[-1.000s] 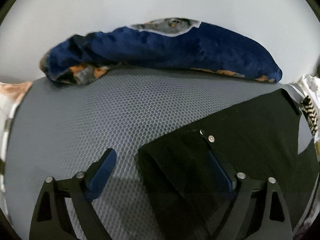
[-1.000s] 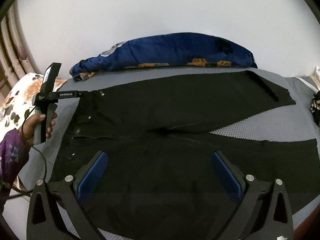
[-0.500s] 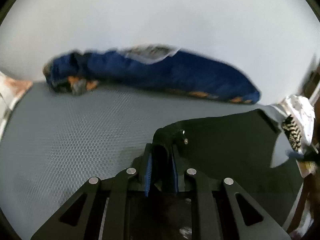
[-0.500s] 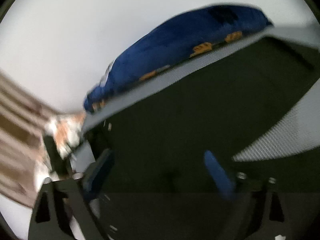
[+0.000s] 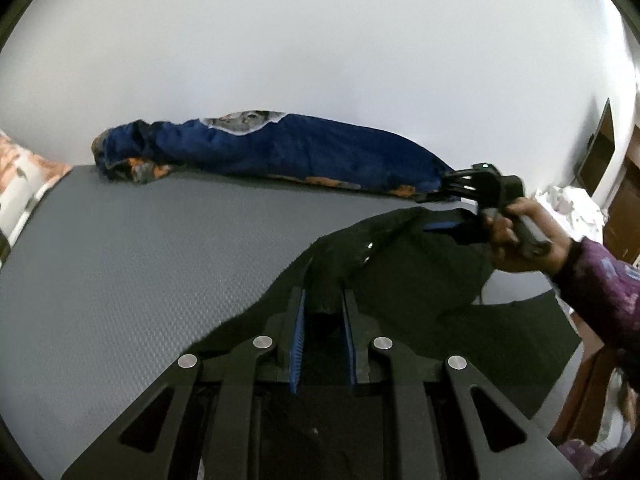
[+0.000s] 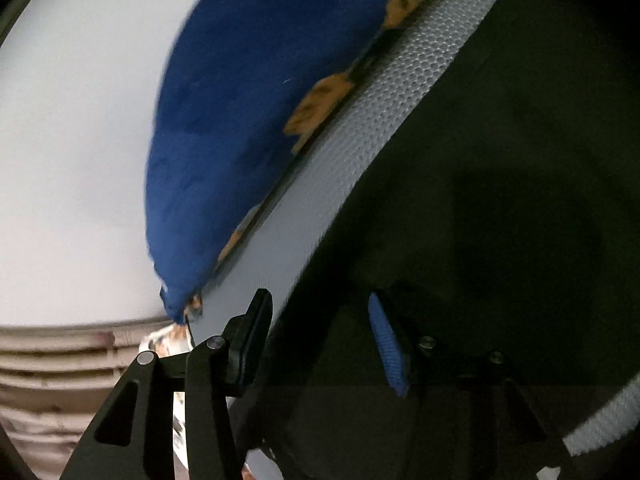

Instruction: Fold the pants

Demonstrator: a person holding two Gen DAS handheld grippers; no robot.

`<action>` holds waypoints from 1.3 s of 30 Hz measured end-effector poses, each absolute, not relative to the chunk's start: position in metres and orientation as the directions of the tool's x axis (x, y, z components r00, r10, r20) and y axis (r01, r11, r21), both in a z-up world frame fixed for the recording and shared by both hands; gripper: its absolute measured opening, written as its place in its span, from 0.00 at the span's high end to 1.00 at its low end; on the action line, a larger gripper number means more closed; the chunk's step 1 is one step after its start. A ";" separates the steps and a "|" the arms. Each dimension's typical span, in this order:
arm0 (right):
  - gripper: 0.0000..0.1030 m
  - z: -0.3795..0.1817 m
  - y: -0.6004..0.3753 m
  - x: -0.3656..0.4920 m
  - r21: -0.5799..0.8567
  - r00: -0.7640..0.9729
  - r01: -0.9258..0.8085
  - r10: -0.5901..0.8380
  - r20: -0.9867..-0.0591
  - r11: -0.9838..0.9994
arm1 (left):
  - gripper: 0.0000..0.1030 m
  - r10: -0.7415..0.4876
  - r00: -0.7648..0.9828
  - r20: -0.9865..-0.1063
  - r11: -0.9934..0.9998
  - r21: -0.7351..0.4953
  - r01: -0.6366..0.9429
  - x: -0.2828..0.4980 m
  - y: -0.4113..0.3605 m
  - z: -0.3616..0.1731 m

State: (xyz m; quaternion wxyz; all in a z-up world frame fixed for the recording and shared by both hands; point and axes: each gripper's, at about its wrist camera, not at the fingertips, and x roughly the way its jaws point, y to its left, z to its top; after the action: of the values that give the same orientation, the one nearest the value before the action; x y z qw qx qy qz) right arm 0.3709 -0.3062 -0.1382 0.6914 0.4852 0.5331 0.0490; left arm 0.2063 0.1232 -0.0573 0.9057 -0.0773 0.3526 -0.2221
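Grey mesh mat (image 5: pixel 140 264) — black pants (image 5: pixel 420 280) bunched, pinched in left claw (image 5: pixel 324 312); right claw (image 6: pixel 316 320) closing, half-wide.

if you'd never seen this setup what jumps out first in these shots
The black pants spread across the grey mesh mat, with one bunched corner pinched in the left gripper at the bottom of the left wrist view. Next is the rumpled blue blanket along the mat's far edge against the white wall. At right, a hand brings the right gripper over the pants, its jaws just closing.

Black tool (image 5: pixel 323 300), blue pads (image 5: pixel 297 344), purple patterned sleeve (image 5: pixel 600 292).
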 end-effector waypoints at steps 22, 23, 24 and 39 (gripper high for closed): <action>0.94 -0.108 -0.278 0.192 0.722 0.510 0.368 0.523 -0.683 0.586 | 0.83 -0.399 0.603 -0.691 0.917 -0.315 0.246 0.147 0.143 -0.072; 0.94 -0.110 -0.276 0.177 0.718 0.511 0.370 0.517 -0.687 0.589 | 0.83 -0.394 0.596 -0.699 0.919 -0.313 0.241 0.142 0.144 -0.074; 0.94 -0.112 -0.285 0.172 0.718 0.510 0.371 0.517 -0.687 0.589 | 0.83 -0.387 0.587 -0.711 0.922 -0.312 0.230 0.135 0.146 -0.079; 0.94 -0.166 -0.278 0.069 0.742 0.509 0.414 0.542 -0.669 0.527 | 0.81 -0.224 0.530 -0.818 0.974 -0.164 0.158 0.074 0.152 -0.126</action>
State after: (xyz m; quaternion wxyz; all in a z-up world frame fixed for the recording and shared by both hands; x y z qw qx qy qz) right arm 0.0689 -0.2778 -0.1657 0.7211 0.4843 0.4934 0.0444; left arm 0.0739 0.1524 -0.1261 0.8738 -0.0347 0.4725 -0.1094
